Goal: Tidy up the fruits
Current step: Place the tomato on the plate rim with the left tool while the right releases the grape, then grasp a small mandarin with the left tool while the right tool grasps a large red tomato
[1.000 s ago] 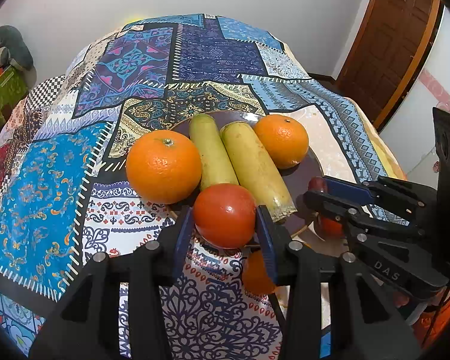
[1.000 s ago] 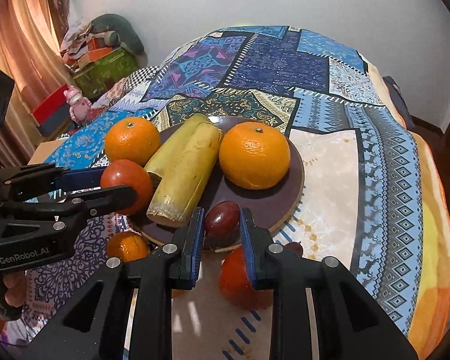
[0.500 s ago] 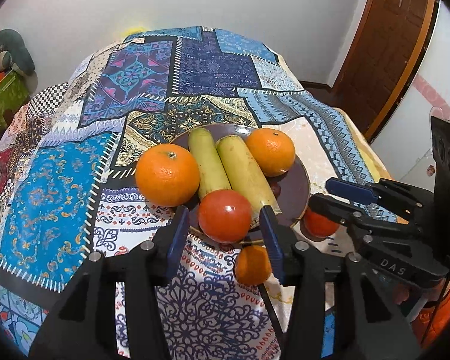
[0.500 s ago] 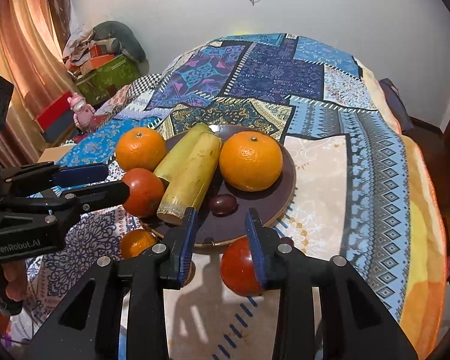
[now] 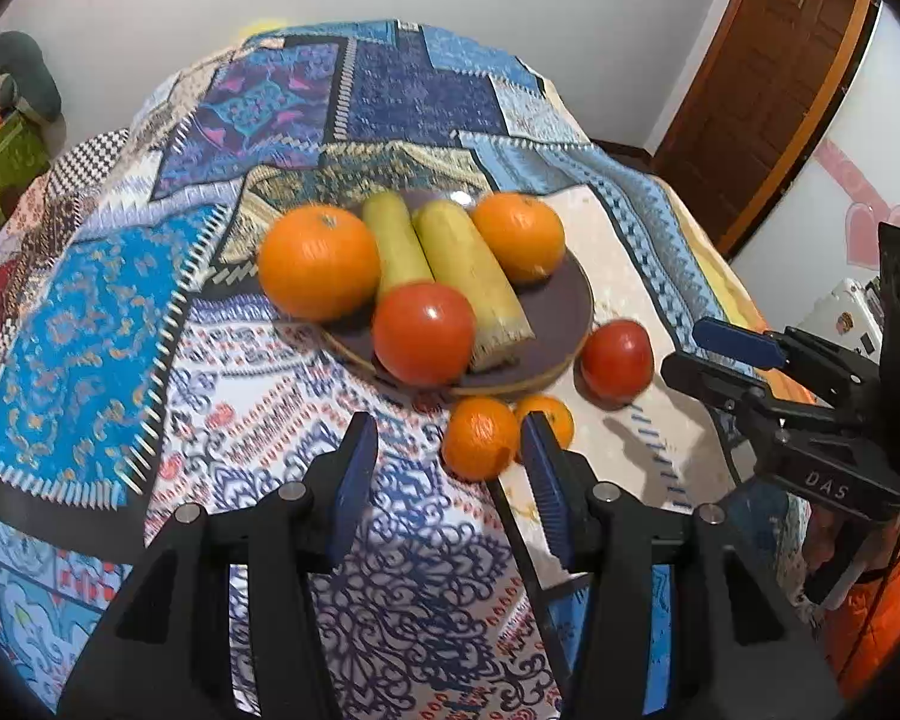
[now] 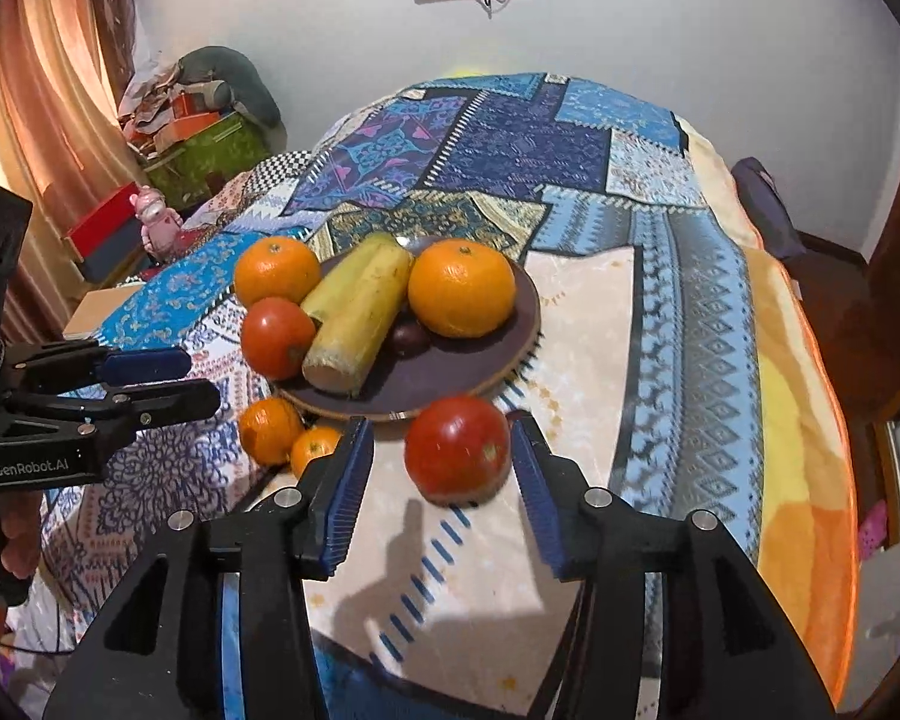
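In the left wrist view, the left gripper (image 5: 447,468) is seen spread wide with nothing held, its blue pads above the patterned bedspread (image 5: 90,312). Just ahead of its right finger, two small oranges (image 5: 480,439) lie touching on the cloth, off the plate. The dark plate (image 5: 564,306) carries two large oranges (image 5: 319,263), two yellow-green stalks (image 5: 468,276) side by side, and a red tomato (image 5: 423,333) at its near rim. A second tomato (image 5: 617,360) rests on the bedspread just beside the plate's right edge. In the right wrist view, the right gripper (image 6: 444,486) is likewise opened wide and grips nothing; that second tomato (image 6: 457,453) sits between its fingertips, apart from both pads. A small dark fruit (image 6: 410,337) is seen on the plate between stalk and orange. Bare cloth extends rightward to the bed's edge.
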A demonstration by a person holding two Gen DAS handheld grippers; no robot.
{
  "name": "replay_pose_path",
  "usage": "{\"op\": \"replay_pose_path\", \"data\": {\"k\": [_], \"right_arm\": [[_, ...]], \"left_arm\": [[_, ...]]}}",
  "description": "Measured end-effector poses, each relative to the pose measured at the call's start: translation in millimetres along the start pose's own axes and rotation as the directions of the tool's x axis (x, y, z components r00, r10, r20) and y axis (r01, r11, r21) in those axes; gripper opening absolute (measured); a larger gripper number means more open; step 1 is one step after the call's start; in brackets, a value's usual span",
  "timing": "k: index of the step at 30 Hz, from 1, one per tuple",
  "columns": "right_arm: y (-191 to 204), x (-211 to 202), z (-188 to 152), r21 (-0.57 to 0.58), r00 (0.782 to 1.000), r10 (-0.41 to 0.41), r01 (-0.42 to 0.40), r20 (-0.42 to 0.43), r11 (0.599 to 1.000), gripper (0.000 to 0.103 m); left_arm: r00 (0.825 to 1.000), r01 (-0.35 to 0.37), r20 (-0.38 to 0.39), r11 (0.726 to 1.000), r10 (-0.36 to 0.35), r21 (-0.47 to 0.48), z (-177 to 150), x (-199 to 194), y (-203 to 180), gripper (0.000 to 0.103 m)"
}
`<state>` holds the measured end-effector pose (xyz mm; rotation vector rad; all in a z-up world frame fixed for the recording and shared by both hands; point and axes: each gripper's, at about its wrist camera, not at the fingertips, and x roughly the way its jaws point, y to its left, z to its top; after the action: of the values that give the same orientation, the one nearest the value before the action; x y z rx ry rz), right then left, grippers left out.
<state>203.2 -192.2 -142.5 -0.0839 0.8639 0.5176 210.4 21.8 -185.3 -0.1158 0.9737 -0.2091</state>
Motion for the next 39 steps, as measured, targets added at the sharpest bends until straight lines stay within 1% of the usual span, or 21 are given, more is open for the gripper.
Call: {"op": "replay_pose_path", "data": {"k": [3,10,12,20,22,23,24,25,26,32,39], "right_arm": [[-4,6,-3,0.024,1.0,0.006,-0.006,-0.016,1.0,0.049],[-7,26,-8,0.07,0.998,0.036,-0.032,-0.056,0.997,0.05],[-6,31,-9,0.07,0.997,0.036,-0.031,-0.064,0.997,0.05],[-7,39,-10,0.081,0.997,0.033,-0.027,-0.075,0.996,0.05],[-7,40,-11,0.082,0.996,0.035,-0.029,-0.08,0.996,0.05],[-7,40,-11,0.081,0.996,0.034,-0.028,-0.079,0.996,0.049],[-7,39,-11,0.08,0.997,0.028,-0.022,-0.077,0.997,0.048],[-7,39,-11,0.08,0.997,0.029,-0.023,-0.075,0.996,0.047],[-8,39,-11,0.081,0.997,0.031,-0.025,-0.075,0.996,0.046],[-4,32,-11,0.069,0.998,0.035,-0.031,-0.057,0.997,0.046],[3,17,-6,0.048,0.999,0.038,-0.037,-0.018,0.998,0.046]], "left_arm": [[1.0,0.007,-0.025,1.0,-0.007,0.002,-5,9,-3,0.05],[0.999,0.015,-0.048,1.0,-0.016,-0.014,-8,26,-4,0.05],[0.999,0.014,-0.05,1.0,-0.014,-0.015,-7,30,-3,0.05],[0.996,0.044,-0.076,0.998,-0.047,-0.041,-3,44,-1,0.049],[0.996,0.046,-0.068,0.998,-0.049,-0.046,-2,45,-1,0.049],[0.997,0.046,-0.066,0.998,-0.049,-0.046,-1,45,-1,0.048],[0.997,0.051,-0.062,0.998,-0.053,-0.048,0,46,-1,0.043],[0.997,0.054,-0.061,0.997,-0.057,-0.048,0,46,-1,0.04],[0.996,0.06,-0.063,0.997,-0.063,-0.049,0,46,-1,0.035],[0.997,0.052,-0.058,0.998,-0.053,-0.03,0,43,-5,0.034],[0.998,0.057,0.002,0.998,-0.057,-0.019,1,13,-8,0.034]]}}
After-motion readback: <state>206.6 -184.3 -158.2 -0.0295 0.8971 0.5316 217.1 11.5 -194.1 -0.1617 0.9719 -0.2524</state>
